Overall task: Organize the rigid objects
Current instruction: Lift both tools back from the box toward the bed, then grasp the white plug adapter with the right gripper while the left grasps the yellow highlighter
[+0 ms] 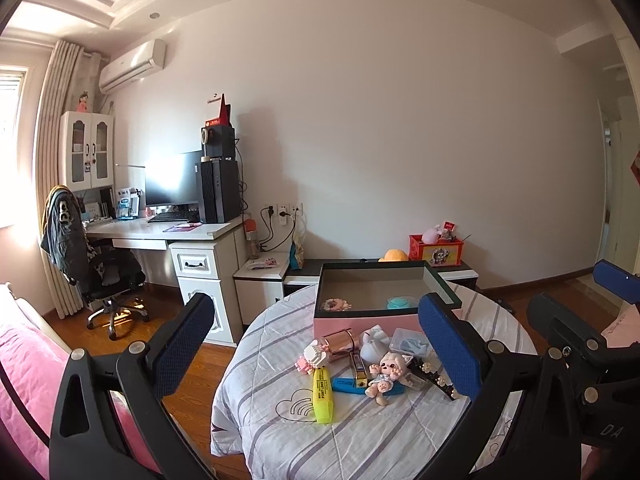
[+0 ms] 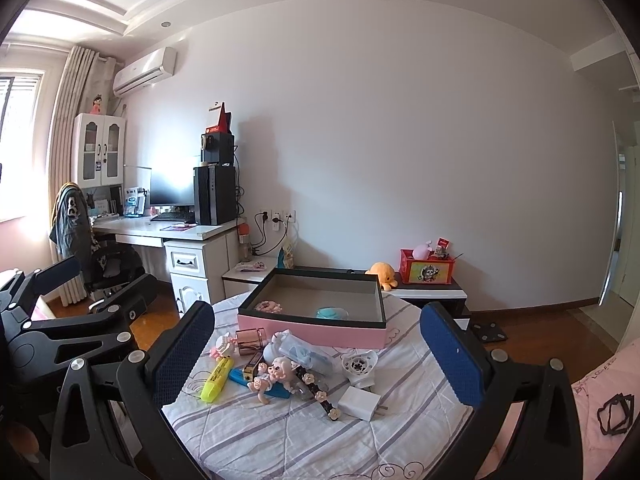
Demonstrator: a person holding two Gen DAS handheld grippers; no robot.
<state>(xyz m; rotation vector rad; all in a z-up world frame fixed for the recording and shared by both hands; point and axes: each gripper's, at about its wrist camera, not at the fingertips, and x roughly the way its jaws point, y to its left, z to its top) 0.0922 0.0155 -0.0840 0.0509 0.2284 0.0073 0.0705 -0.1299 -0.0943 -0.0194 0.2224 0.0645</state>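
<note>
2 tools, both mine, hang above the round worktop point(image 2: 280, 440) draped in a grey-striped quilted cloth: my left tool point(image 1: 316, 344) and right tool point(image 2: 316, 344) each stand spread wide with nothing between the blue pads. I hold them back, I judge, to survey the pile before choosing 1 item. The shallow pink tray with a dark rim point(image 2: 312, 330) sits at the far side of the worktop and already contains a pink scrunchie-like ring point(image 2: 268, 306) and a teal round object point(image 2: 332, 313). Just before its near wall lie the loose things: a yellow highlighter pen point(image 2: 216, 378), a blue flat bar point(image 2: 240, 376) partly beneath a small pale doll point(image 2: 272, 378), a rose-gold metallic cylinder point(image 2: 250, 340), a black hair clip with flowers point(image 2: 320, 394) and a white plug adapter point(image 2: 359, 402). They overlap, so the doll obstructs the bar.
</note>
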